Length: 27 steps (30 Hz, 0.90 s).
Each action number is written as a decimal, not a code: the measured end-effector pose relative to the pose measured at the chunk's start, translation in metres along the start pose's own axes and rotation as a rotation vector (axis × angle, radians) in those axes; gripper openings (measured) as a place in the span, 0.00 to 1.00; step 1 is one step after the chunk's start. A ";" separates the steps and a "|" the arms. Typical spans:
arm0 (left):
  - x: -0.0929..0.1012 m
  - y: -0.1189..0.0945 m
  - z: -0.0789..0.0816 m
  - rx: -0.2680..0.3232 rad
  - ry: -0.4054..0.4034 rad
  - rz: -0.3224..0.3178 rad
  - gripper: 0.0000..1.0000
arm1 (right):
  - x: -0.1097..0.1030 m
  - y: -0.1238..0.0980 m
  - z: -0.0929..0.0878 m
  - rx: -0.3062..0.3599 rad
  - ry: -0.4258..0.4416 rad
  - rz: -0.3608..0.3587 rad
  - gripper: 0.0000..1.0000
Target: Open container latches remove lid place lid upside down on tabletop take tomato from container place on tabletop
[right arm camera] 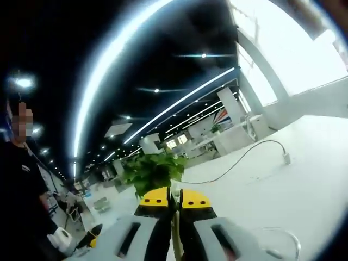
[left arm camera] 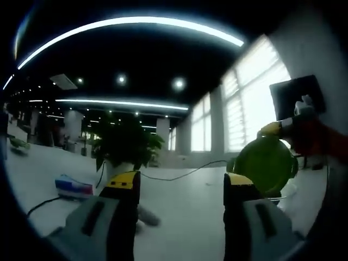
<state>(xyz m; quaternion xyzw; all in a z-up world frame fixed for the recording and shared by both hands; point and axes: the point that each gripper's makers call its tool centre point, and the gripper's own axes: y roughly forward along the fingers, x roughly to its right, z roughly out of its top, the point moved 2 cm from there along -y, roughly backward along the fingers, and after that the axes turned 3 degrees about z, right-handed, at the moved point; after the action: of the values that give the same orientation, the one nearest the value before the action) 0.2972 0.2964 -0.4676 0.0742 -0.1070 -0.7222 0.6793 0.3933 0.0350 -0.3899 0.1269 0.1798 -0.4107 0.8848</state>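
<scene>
1. Room: a dim open office with long ceiling light strips and bright blinded windows; a white desk (left arm camera: 185,201) runs under both views, with a leafy green potted plant (left arm camera: 126,142) standing towards its far edge.
2. Left gripper (left arm camera: 179,187), left gripper view: yellow-tipped jaws stand well apart with nothing between them, raised clear of the desk, probably parked while the other side works.
3. Round green container lid (left arm camera: 266,166): held up in the air above the desk by the other gripper, which enters from the right; likely lifted clear so it can be turned over and set down.
4. Right gripper (right arm camera: 175,202), right gripper view: jaws nearly together, pinched on a thin green edge, judged to be that lid seen edge-on.
5. Clear container rim (right arm camera: 280,239): on the desk beside the right jaw; the tomato cannot be made out.
6. Blue-and-red packet (left arm camera: 73,186) and black cable (left arm camera: 185,173): lying on the desk, unrelated.
7. Person in dark clothing (right arm camera: 22,185): standing beside the desk.
</scene>
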 end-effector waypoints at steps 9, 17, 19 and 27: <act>0.000 -0.001 0.004 0.007 0.012 0.007 0.54 | 0.003 0.011 0.017 0.005 0.053 0.033 0.00; 0.001 0.002 0.002 0.004 0.001 0.005 0.54 | 0.056 0.016 0.067 0.100 0.106 -0.041 0.00; 0.002 0.002 0.002 0.004 -0.003 0.005 0.54 | 0.073 0.014 0.079 0.124 0.067 -0.090 0.00; 0.003 0.005 0.001 -0.003 -0.003 0.002 0.54 | 0.137 0.010 0.108 0.148 0.019 -0.225 0.00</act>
<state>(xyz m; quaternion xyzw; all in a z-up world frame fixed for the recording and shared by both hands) 0.3014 0.2932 -0.4658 0.0720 -0.1068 -0.7217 0.6801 0.5061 -0.0921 -0.3500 0.1746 0.1705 -0.5184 0.8196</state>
